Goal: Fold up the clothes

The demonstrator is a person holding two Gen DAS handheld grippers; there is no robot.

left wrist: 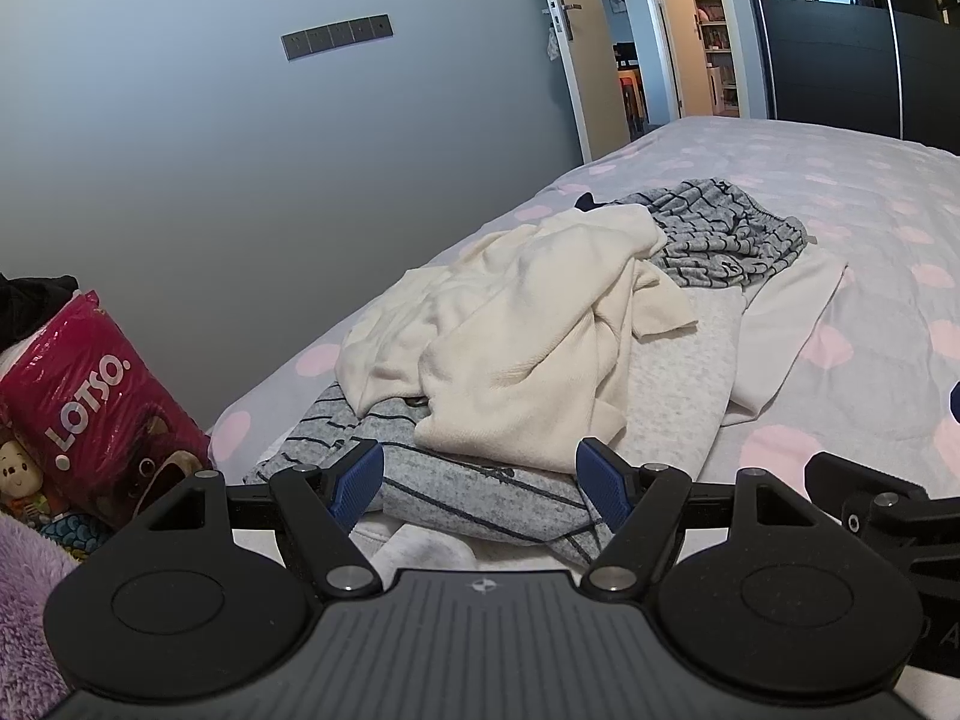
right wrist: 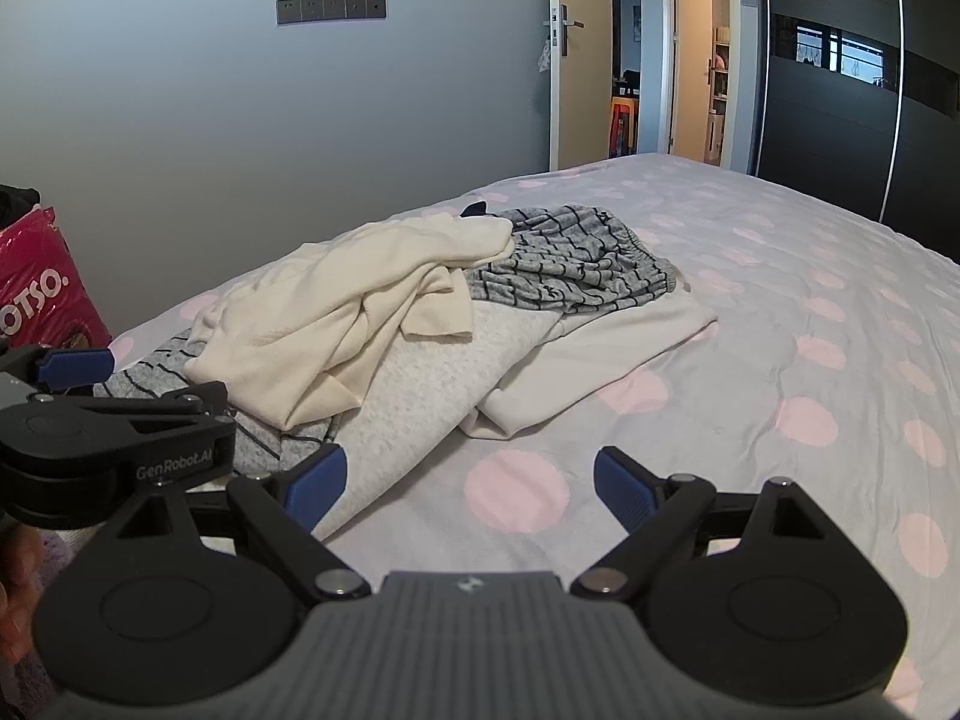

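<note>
A heap of clothes lies on the bed: a cream top (left wrist: 510, 312) (right wrist: 342, 300) on top, grey striped pieces (left wrist: 726, 234) (right wrist: 576, 264) behind and under it, a light grey garment (left wrist: 678, 372) (right wrist: 420, 384) and a white one (right wrist: 600, 348) to the right. My left gripper (left wrist: 480, 489) is open just above the near striped piece (left wrist: 480, 498), holding nothing. My right gripper (right wrist: 471, 489) is open over the bedspread, its left finger by the light grey garment's hem. The left gripper's body (right wrist: 114, 438) shows at the left of the right wrist view.
The bed (right wrist: 780, 312) has a grey cover with pink dots, with bare cover to the right of the heap. A pink LOTSO pack (left wrist: 102, 408) and soft toys sit at the left, by a purple fleece (left wrist: 24, 594). A grey wall and an open door (right wrist: 624, 60) lie beyond.
</note>
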